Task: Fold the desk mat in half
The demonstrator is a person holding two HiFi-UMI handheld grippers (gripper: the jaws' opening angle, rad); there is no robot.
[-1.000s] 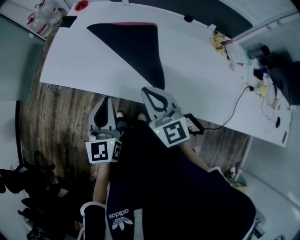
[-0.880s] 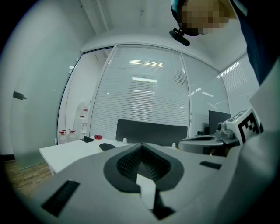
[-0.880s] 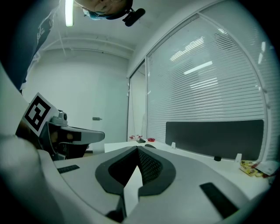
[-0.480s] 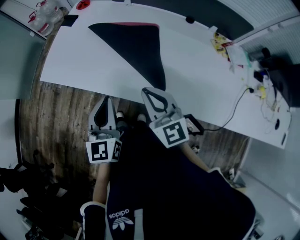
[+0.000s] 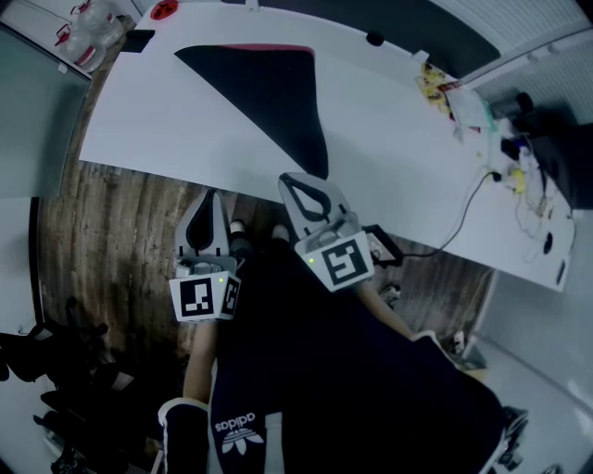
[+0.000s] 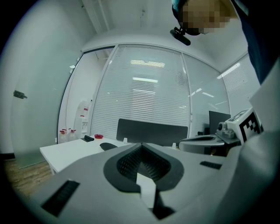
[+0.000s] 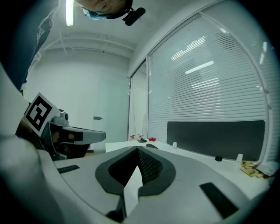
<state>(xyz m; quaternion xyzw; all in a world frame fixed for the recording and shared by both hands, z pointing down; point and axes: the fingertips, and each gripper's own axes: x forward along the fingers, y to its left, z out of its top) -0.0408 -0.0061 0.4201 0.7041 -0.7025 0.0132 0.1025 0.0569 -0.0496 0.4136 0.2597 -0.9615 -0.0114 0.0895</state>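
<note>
White bench (image 5: pixel 389 139) with a dark desk mat (image 5: pixel 269 93). Left of the mat, a small red thing (image 5: pixel 160 10); right, a black cord (image 5: pixel 474 196).

Desk mat (image 5: pixel 264 88): a dark, matt sheet, no shine picked up anywhere; whether it's felt or faux leather can't be told. The table (image 5: pixel 398 139) is finished in smooth white with a low sheen. The floor (image 5: pixel 120 222) is laid in wood-look planks, the grain clearly seen. The left gripper (image 5: pixel 211 196) and right gripper (image 5: pixel 292 178) are moulded in pale grey matt plastic. Their pads (image 6: pixel 129 162) are lined with something dark, finely ribbed and rubbery-looking. The marker cubes (image 5: pixel 204 298) are printed black on flat white. Dark matt cloth is seen on the person's top (image 5: pixel 334 389). A glossy glass wall (image 7: pixel 205 83) is backed with slatted blinds.
</note>
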